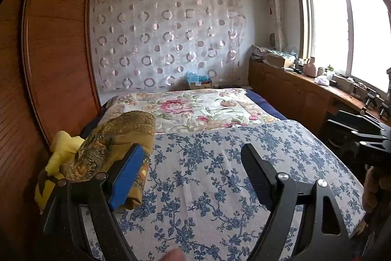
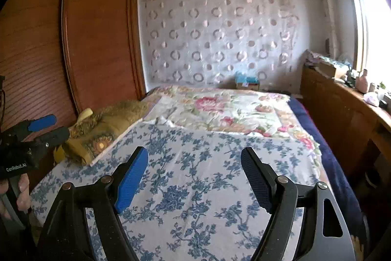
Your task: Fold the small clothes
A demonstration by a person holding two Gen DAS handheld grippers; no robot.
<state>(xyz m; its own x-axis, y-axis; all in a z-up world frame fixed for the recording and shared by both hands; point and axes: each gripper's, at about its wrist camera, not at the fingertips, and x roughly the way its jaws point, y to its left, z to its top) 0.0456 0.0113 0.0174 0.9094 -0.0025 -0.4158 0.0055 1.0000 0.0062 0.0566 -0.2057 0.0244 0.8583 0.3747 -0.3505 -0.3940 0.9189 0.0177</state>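
Your left claw (image 1: 193, 171): jaws apart, nothing between them, held over blue-flowered sheet (image 1: 220, 175) on bed. Your right claw (image 2: 194, 174): jaws apart, likewise nothing gripped, above same sheet. Task clothes: ochre patterned garment (image 1: 117, 138), bunched with yellow cloth (image 1: 63, 148), lies at sheet's left edge beside wooden wardrobe (image 1: 56, 53). Left claw's blue pad overlaps garment in view; contact cannot be told. Pink-flowered quilt (image 2: 227, 111) lies beyond sheet.
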